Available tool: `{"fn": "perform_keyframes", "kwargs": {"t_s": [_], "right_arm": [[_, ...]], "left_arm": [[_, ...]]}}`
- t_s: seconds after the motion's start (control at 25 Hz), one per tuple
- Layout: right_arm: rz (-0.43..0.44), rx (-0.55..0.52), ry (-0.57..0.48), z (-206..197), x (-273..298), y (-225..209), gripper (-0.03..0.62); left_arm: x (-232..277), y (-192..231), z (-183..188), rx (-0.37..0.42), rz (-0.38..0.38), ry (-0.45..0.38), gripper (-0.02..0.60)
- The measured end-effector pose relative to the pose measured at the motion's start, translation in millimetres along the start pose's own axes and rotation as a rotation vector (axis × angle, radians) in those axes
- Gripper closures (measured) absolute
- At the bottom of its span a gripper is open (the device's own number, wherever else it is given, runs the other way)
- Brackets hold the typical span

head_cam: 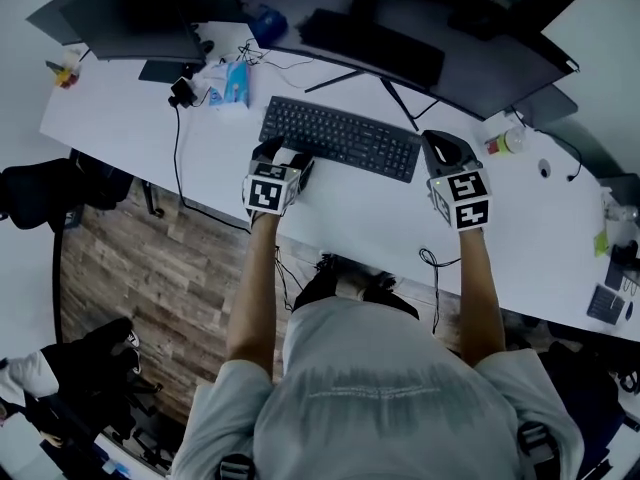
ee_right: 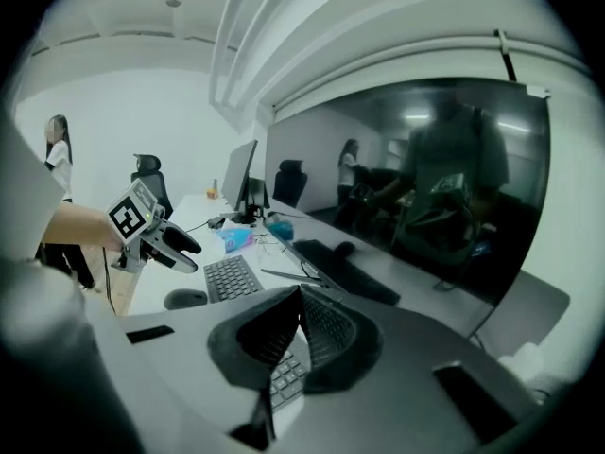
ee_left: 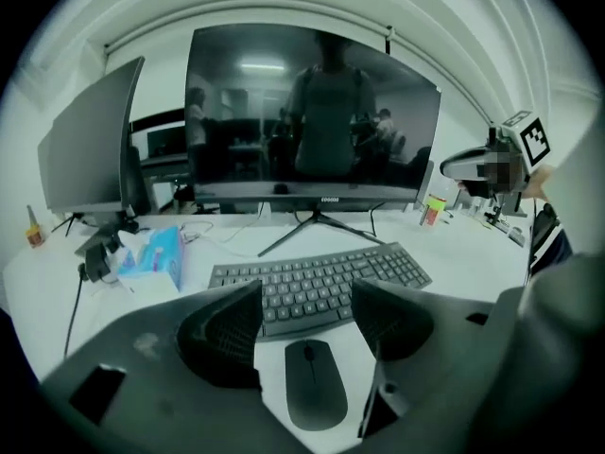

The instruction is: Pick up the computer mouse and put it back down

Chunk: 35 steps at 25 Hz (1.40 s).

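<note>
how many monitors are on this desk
2: a large curved monitor behind the keyboard, and a smaller monitor to its left. More may lie outside the views.

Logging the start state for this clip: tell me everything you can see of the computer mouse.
The computer mouse is a slim, dark, smooth-looking oval with a scroll wheel near its front and no cable visible. It lies flat on the white desk, just in front of the keyboard, pointing toward it. The left gripper hangs over it with jaws open on either side; neither jaw appears to touch it.
</note>
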State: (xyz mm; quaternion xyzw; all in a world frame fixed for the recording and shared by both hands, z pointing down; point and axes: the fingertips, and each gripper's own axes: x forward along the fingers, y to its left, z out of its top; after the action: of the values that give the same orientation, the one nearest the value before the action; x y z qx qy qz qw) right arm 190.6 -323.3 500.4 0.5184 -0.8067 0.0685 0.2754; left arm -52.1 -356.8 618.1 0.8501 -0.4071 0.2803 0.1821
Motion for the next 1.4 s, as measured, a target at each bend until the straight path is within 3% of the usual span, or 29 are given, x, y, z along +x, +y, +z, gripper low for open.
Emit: {"fn": "perform_keyframes", "kwargs": {"t_s": [0.12, 0.24, 0.36, 0.44, 0.6, 0.88, 1.4], "right_arm": [[-0.059, -0.006, -0.05, 16.6, -27.2, -22.6, 0.591], [-0.116, -0.018, -0.1, 33.7, -56.9, -44.4, 0.592], [-0.162, -0.028, -0.149, 49.8, -86.6, -61.9, 0.592], [-0.19, -0.032, -0.18, 59.2, -105.6, -70.8, 0.591], [-0.241, -0.033, -0.234, 73.6, -139.9, -83.8, 0.591], [-0.324, -0.048, -0.276, 80.5, -191.2, -100.6, 0.592], [-0.431, -0.072, -0.317, 89.1, -251.1, -117.8, 0.591]], "left_arm": [[-14.3, -11.8, 43.7, 0.042, -0.016, -0.078, 0.301], [-30.5, -26.8, 89.5, 0.09, -0.012, -0.175, 0.38], [-46.7, -48.6, 130.9, 0.143, -0.02, -0.263, 0.411], [-58.2, -65.8, 156.2, 0.178, -0.034, -0.324, 0.488], [-75.5, -102.8, 196.6, 0.247, -0.087, -0.408, 0.532], [-95.0, -155.7, 232.7, 0.349, -0.15, -0.484, 0.569], [-125.1, -220.2, 273.5, 0.441, -0.237, -0.596, 0.568]]}}
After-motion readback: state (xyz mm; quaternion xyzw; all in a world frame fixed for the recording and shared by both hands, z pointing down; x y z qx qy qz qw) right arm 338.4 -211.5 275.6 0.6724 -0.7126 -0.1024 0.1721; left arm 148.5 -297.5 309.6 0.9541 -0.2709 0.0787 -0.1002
